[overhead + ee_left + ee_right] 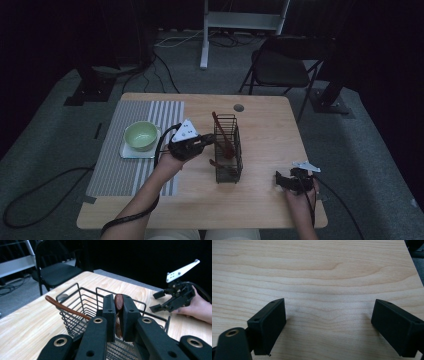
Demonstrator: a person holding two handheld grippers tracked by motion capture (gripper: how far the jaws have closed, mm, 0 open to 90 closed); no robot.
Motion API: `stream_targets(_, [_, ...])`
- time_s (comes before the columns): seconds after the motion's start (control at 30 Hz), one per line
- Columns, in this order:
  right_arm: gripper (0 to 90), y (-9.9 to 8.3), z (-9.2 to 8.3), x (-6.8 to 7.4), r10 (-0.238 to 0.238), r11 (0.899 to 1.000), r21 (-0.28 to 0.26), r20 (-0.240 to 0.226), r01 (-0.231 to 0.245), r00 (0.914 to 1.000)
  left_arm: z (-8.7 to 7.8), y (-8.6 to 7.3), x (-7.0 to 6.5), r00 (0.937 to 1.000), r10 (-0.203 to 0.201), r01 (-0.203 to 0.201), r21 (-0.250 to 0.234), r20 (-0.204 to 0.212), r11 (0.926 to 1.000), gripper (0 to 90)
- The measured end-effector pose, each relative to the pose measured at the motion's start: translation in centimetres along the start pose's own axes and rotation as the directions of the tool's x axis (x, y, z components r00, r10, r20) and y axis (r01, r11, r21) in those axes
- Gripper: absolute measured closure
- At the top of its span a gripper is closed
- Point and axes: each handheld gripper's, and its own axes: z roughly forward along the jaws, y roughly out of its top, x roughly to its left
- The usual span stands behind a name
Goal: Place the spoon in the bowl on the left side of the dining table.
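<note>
Left gripper view looks along the left gripper (119,312), whose jaws are pressed together on the end of a brown utensil (118,302); whether it is a spoon or something else cannot be told. Right below and beyond the jaws stands a black wire basket (82,302), and the held utensil reaches down into it. A second brown handle (65,308) leans on the basket's rim to the left of the jaws, tilted outward. Farther off, to the right of the jaws, the other hand (198,307) rests on the table (27,322) with its gripper spread.

From the high view, the left gripper (209,141) sits against the basket's (228,149) left side, near its top, with its grey plate up. One handle (220,131) stands tilted inside the basket. Behind the left hand, away from the basket, a green bowl (141,135) sits on a pale square coaster (127,152), which lies on a striped mat (120,170).

The right gripper (281,180) lies well apart from the basket, near the table's right front corner, jaws pointing toward the basket. In the right gripper view, its jaws stand wide apart (329,327) with nothing between them, low over bare wood (317,272).

Past the table's far edge stands a folding chair (280,65).
</note>
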Motion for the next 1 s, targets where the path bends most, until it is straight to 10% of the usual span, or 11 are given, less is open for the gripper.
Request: stream_targets(1.0, [11.8,0.0,0.0,0.0,0.001,1.000,0.000,0.001,-0.001,1.0000,-3.7,2.2,-0.3,1.0000,0.003,-0.003,-0.079,0.003,0.9969,83.7])
